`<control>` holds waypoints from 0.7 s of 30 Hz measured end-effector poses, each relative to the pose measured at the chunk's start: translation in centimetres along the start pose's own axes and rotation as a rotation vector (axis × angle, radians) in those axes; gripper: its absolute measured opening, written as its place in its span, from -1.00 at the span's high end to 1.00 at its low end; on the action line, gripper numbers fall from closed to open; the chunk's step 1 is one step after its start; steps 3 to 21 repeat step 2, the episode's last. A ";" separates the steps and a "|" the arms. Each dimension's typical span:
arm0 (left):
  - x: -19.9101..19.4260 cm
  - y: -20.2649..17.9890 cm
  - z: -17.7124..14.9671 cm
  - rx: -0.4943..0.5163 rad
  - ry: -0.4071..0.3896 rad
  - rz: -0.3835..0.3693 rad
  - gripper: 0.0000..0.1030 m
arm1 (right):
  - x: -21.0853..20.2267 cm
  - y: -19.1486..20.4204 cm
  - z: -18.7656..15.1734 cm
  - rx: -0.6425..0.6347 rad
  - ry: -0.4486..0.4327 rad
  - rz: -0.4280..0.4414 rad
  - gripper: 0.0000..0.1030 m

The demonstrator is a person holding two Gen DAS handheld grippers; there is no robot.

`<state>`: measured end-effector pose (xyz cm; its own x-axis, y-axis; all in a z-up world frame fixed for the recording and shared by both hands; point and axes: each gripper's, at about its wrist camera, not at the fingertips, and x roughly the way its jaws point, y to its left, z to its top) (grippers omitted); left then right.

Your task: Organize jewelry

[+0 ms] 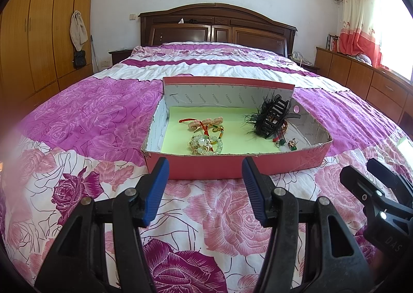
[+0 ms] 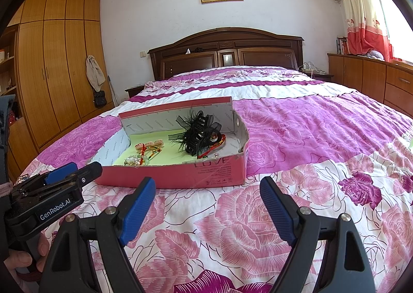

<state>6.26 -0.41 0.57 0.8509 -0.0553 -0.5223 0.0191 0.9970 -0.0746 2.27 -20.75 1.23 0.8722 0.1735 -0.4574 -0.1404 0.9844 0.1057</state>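
A pink cardboard box (image 1: 232, 166) (image 2: 180, 176) with a pale green floor lies on the bed. Inside it on the right is a black feathered claw clip (image 1: 273, 116) (image 2: 198, 130). At the left lie pink hair clips (image 1: 206, 122) (image 2: 152, 145) and a pale bead bracelet (image 1: 206, 144) (image 2: 134, 160). Small green earrings (image 1: 286, 144) sit in the right corner. My left gripper (image 1: 205, 166) (image 2: 74, 170) is open and holds nothing, just short of the box's near wall. Beside it my right gripper (image 2: 207, 187) (image 1: 361, 169) is open wider, also with nothing between its fingers.
The bed is covered by a pink, purple and white rose-print quilt (image 1: 232, 215). A dark wooden headboard (image 1: 216, 27) stands behind it, a wooden wardrobe (image 2: 51, 73) to the left, a low cabinet (image 1: 361, 78) to the right. A hand (image 2: 23, 256) holds the left gripper's handle.
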 end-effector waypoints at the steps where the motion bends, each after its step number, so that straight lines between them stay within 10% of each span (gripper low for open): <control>1: 0.0 0.0 0.0 0.000 -0.001 0.001 0.01 | 0.0 0.0 0.0 0.001 0.002 0.000 -0.65; 21: 0.1 0.0 -0.1 0.000 0.000 0.000 0.01 | 0.0 0.0 0.0 0.001 0.004 0.000 -0.65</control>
